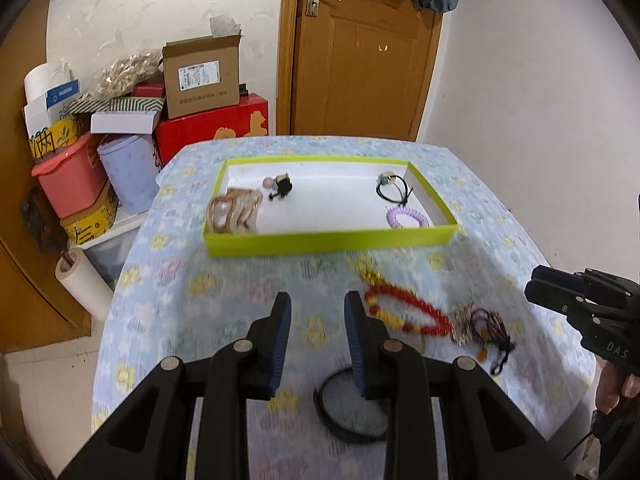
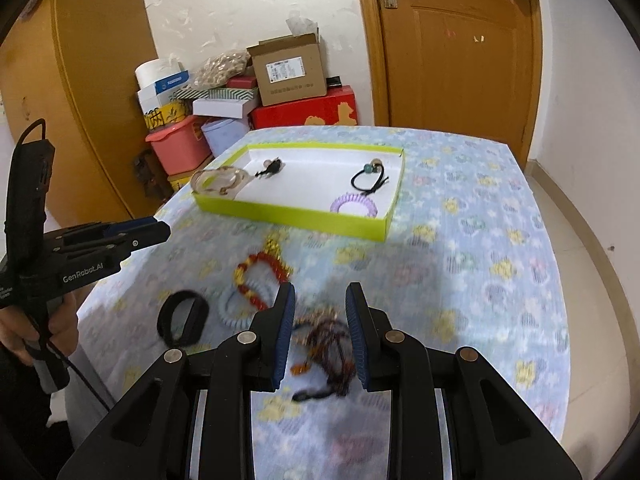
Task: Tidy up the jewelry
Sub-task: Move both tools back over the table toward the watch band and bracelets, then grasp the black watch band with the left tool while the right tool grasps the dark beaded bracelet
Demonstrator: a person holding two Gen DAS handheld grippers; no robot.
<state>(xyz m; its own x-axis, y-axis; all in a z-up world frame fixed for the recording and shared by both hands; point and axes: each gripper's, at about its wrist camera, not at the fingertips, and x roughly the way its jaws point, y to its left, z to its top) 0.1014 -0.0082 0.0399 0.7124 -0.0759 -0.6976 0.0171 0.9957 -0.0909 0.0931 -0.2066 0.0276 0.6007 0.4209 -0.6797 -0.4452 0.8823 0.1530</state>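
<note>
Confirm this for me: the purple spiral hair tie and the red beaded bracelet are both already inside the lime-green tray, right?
Only partly. The purple spiral hair tie lies inside the lime-green tray, but the red beaded bracelet lies on the floral tablecloth in front of it, as the right wrist view shows.

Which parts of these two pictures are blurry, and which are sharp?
Left wrist view: tablecloth and red bead bracelet are smeared; the green tray is fairly crisp. Right wrist view: the dark tangled jewelry between the open jaws is blurred; the door is sharp but fisheye-bowed.
</note>
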